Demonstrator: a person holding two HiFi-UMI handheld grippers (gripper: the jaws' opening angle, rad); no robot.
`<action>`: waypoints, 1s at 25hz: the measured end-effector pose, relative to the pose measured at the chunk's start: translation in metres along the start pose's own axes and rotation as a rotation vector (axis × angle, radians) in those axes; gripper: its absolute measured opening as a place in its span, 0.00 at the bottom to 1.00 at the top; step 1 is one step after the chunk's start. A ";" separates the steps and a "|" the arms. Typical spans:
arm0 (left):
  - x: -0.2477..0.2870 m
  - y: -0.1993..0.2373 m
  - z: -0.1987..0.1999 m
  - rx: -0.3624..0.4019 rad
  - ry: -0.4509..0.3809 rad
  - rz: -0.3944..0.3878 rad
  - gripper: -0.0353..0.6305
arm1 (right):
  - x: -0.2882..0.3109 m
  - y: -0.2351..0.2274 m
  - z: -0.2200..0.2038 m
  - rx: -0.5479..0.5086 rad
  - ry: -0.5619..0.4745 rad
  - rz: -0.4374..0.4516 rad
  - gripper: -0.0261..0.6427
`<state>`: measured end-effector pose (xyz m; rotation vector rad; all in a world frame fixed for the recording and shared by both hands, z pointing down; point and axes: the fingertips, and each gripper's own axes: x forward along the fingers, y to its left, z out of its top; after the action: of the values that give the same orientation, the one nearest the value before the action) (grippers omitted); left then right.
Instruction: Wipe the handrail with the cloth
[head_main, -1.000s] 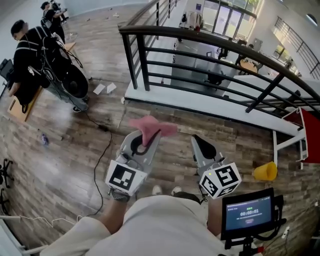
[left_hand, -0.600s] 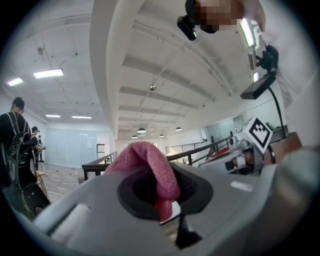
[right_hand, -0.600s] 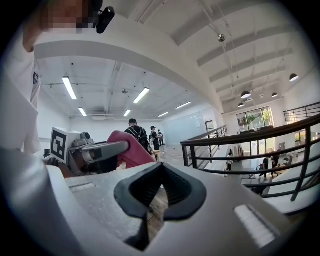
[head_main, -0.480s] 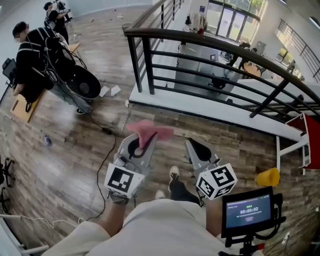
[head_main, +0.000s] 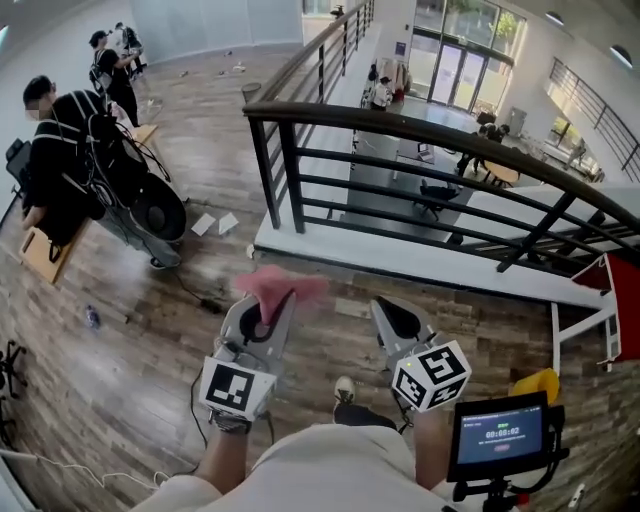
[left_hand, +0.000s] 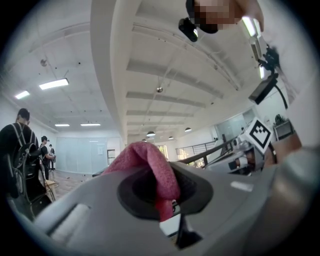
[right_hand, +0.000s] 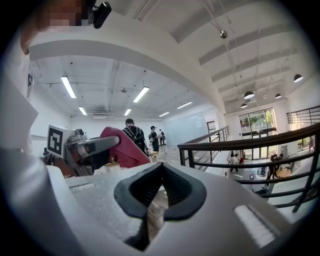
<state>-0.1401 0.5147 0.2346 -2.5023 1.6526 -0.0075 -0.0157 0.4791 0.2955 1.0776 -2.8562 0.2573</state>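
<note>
1. Left gripper (head_main: 268, 305): clenched on the pink cloth (head_main: 281, 284), with a fold pinched between the jaws and the rest bunched above the tips.
2. Cloth and left gripper both short of the handrail (head_main: 420, 124), apart from it, on the near side just right of its corner.
3. Right gripper (head_main: 386, 308): jaws pressed together, nothing between them; beside the left gripper, equally short of the handrail and not touching it.
4. Handrail itself: dark rounded top edge, starting at a corner post (head_main: 262, 160) and sweeping away to the right; a second run leaving that same corner toward the far windows.
5. Under the handrail: a white ledge (head_main: 400, 250) along the foot of the railing, its long edge facing the grippers.
6. Between that ledge and the two grippers: an open strip of wood floor (head_main: 340, 290), with room to go forward to the handrail.
7. Left of the handrail's corner: people (head_main: 60, 150) with dark gear, well apart from the left gripper; a black cable (head_main: 208, 303) on the boards on that side.
8. Toward the handrail's right end: a red-and-white frame (head_main: 612, 300), a yellow object (head_main: 535, 382) and a small screen (head_main: 497, 434) near the right gripper's marker cube, so tighter room there.
9. Beyond the handrail: a drop to a lower level with furniture.
</note>
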 end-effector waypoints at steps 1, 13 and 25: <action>0.005 0.002 0.002 0.004 -0.003 0.004 0.11 | 0.002 -0.004 0.002 0.000 0.003 0.002 0.04; 0.059 0.013 0.003 -0.001 0.004 0.031 0.11 | 0.027 -0.048 0.020 -0.017 -0.001 0.016 0.04; 0.100 0.033 0.011 0.019 -0.008 0.064 0.11 | 0.060 -0.083 0.036 0.013 0.009 0.038 0.04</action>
<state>-0.1302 0.4120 0.2125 -2.4312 1.7211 -0.0063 -0.0064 0.3718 0.2783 1.0225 -2.8734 0.2825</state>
